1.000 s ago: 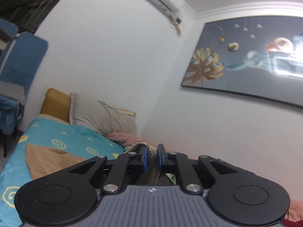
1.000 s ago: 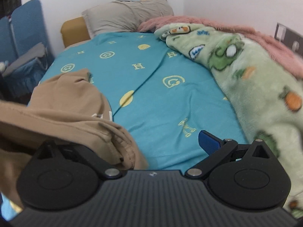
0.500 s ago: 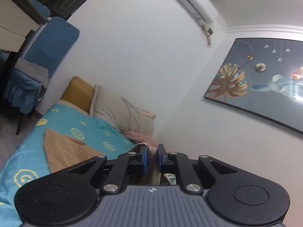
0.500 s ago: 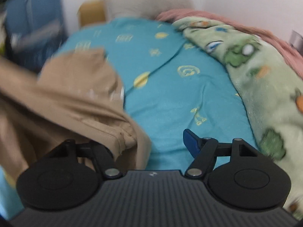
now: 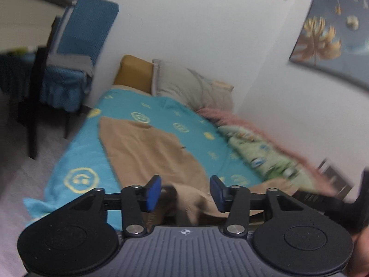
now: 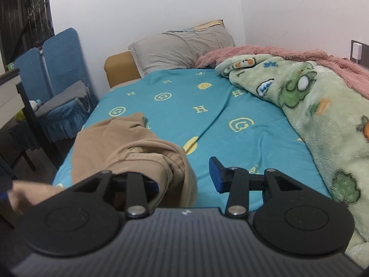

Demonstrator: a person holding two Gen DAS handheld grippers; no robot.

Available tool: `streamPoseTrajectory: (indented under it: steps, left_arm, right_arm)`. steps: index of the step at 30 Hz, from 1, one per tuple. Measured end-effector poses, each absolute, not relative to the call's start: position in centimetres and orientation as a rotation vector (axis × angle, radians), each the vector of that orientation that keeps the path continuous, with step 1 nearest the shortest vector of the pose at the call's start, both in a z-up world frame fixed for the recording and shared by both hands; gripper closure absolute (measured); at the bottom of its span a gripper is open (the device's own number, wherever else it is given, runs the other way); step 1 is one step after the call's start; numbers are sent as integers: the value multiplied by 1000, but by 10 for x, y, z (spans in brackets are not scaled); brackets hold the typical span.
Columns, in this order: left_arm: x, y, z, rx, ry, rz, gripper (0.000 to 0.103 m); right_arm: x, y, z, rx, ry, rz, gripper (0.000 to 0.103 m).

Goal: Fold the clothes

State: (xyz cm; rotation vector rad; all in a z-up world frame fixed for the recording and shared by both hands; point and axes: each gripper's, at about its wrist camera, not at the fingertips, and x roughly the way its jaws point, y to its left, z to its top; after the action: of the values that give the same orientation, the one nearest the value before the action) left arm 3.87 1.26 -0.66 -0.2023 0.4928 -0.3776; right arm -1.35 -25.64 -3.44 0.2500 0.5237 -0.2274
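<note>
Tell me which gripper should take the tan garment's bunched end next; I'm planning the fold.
Probably the right gripper: its jaws are closing with the tan garment's bunched end between them. The left gripper is opening, its pads clear of the cloth.

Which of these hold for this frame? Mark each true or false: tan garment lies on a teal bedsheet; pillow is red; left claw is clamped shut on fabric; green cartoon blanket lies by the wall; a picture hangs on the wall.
1. The tan fabric garment lies on the teal patterned bedsheet. True.
2. The pillow is red. False: the pillow is grey.
3. The left claw is clamped shut. False: the left claw is opening, fabric loose between its pads.
4. The green cartoon fleece blanket lies along the wall side. True.
5. A framed picture hangs on the wall. True.
</note>
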Motion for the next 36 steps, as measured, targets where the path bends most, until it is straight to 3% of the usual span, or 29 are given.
streamPoseTrajectory:
  steps: [9, 16, 28, 36]
  left_arm:
    - [-2, -53, -15, 164, 419, -511, 20]
    - [-15, -126, -57, 496, 410, -608, 20]
    - [-1, -170, -89, 488, 199, -229, 25]
    - [-20, -180, -102, 631, 198, -174, 23]
  right_arm:
    - [-11, -266, -39, 336, 572, -213, 58]
    - [-15, -272, -37, 383, 563, -201, 58]
    - [-20, -270, -28, 373, 505, -194, 58]
    - [-37, -274, -11, 392, 340, -239, 58]
